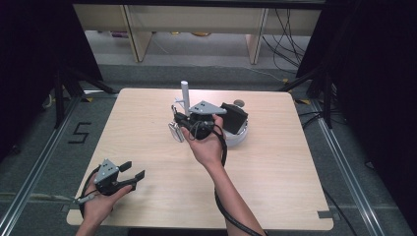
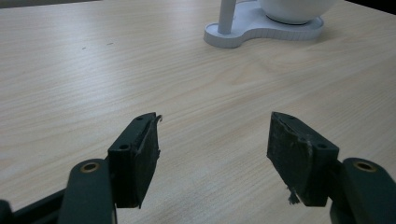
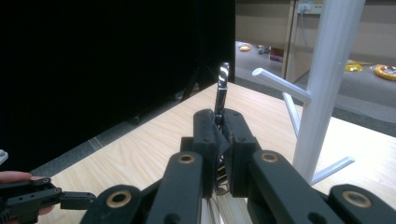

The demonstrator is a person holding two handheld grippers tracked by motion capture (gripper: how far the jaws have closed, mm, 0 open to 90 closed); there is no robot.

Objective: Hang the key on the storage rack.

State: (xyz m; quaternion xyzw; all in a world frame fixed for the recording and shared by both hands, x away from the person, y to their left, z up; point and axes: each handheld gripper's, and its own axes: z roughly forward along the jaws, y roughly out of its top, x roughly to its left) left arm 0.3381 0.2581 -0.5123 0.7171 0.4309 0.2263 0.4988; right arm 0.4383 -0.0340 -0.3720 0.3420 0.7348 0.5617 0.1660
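Right gripper (image 3: 219,140) clamped on upright metal utensil (image 3: 222,88), beside white rack (image 3: 322,93), left gripper (image 2: 212,154) wide.

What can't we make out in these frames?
- Right tool is shut on a shiny metal piece; its lower end is hidden by the pads in the right gripper view.
- Bowl: top cut off by the left gripper view's edge.
- High view: the hand and right tool hide the white stand base.

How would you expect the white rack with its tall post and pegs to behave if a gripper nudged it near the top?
The rack may tip rather than slide: its post is tall and thin. The flat base spreads wide, which probably steadies it. It looks like light plastic, so the pegs might flex.
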